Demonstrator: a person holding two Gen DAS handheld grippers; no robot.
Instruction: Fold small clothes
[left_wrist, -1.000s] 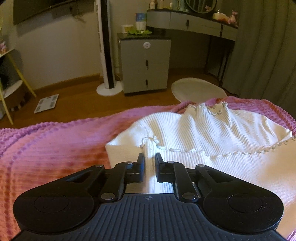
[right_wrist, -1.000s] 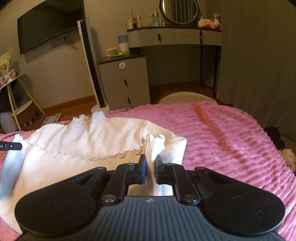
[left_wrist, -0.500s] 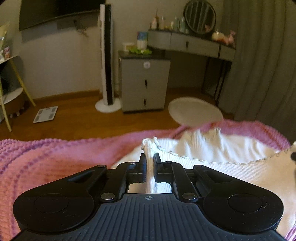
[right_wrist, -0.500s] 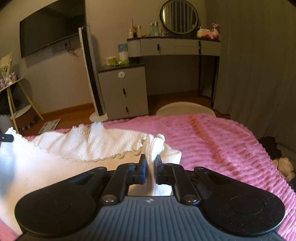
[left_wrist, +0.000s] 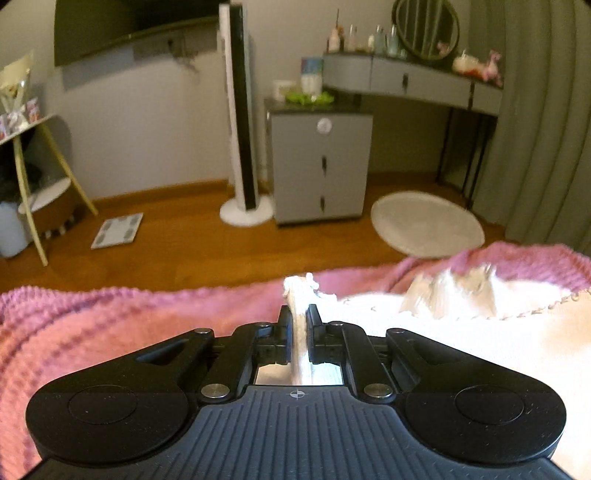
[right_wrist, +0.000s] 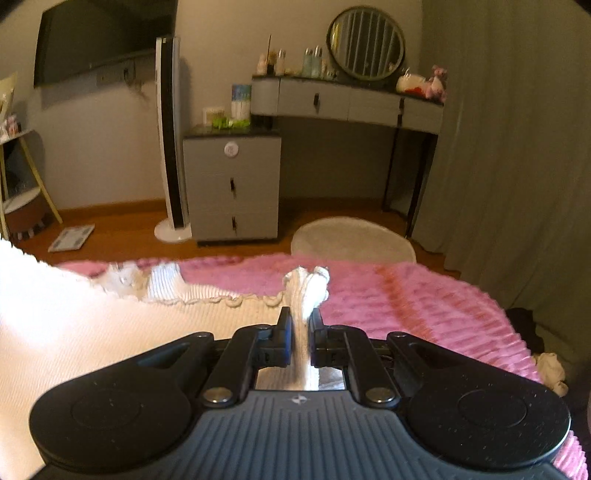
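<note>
both grippers are pinching the white top over the pink bed.

the left gripper (left_wrist: 298, 317) is clamping a bunched corner of the top (left_wrist: 461, 332), its frilled edge poking up past the fingertips; the right gripper (right_wrist: 298, 319) is pinching the opposite corner of the top (right_wrist: 74, 325) the same way. the cloth is stretching between them, its far part lying on the blanket (right_wrist: 406, 295) covering the bed. beyond the bed a grey cabinet (right_wrist: 231, 192) and a round rug (right_wrist: 352, 240) are sitting on the wood floor (left_wrist: 184, 240).
</note>
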